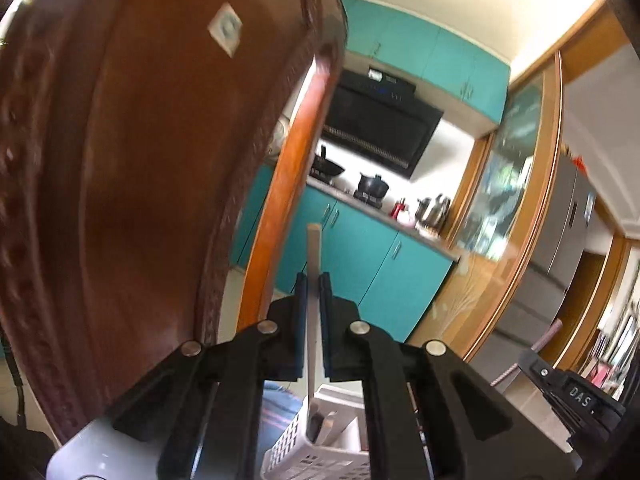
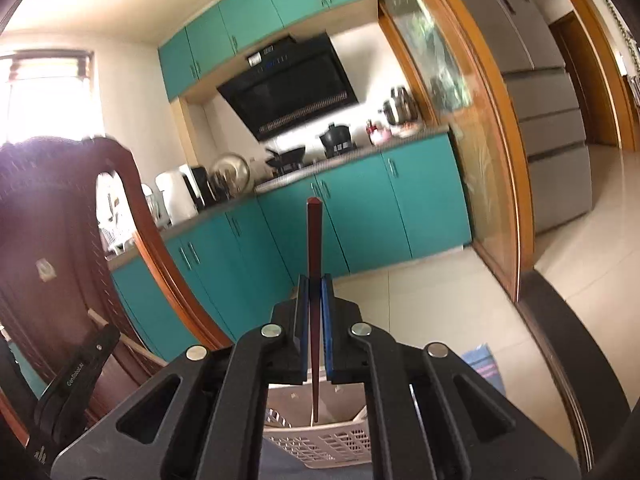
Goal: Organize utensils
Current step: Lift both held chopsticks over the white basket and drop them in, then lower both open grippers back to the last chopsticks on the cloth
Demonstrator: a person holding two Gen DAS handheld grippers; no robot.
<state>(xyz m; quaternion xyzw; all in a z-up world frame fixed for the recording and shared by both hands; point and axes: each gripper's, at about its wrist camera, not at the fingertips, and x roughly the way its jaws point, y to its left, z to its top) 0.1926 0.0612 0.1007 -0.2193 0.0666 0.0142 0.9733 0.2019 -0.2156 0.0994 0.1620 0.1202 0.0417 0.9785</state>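
My left gripper (image 1: pixel 313 280) is shut on a pale grey chopstick (image 1: pixel 313 248) held upright; its lower end hangs over a white perforated utensil basket (image 1: pixel 294 444) below the fingers. My right gripper (image 2: pixel 315 282) is shut on a dark red chopstick (image 2: pixel 313 236), also upright, with its lower tip above the same white basket (image 2: pixel 332 440). The right gripper shows at the lower right of the left wrist view (image 1: pixel 568 388), and the left gripper at the lower left of the right wrist view (image 2: pixel 72 376).
A carved brown wooden chair back (image 1: pixel 140 160) stands close on the left; it also shows in the right wrist view (image 2: pixel 60 240). Teal kitchen cabinets (image 2: pixel 360 208), a black range hood (image 2: pixel 288 88), pots, a glass sliding door (image 2: pixel 460 120) and a grey fridge (image 2: pixel 540 80) lie beyond.
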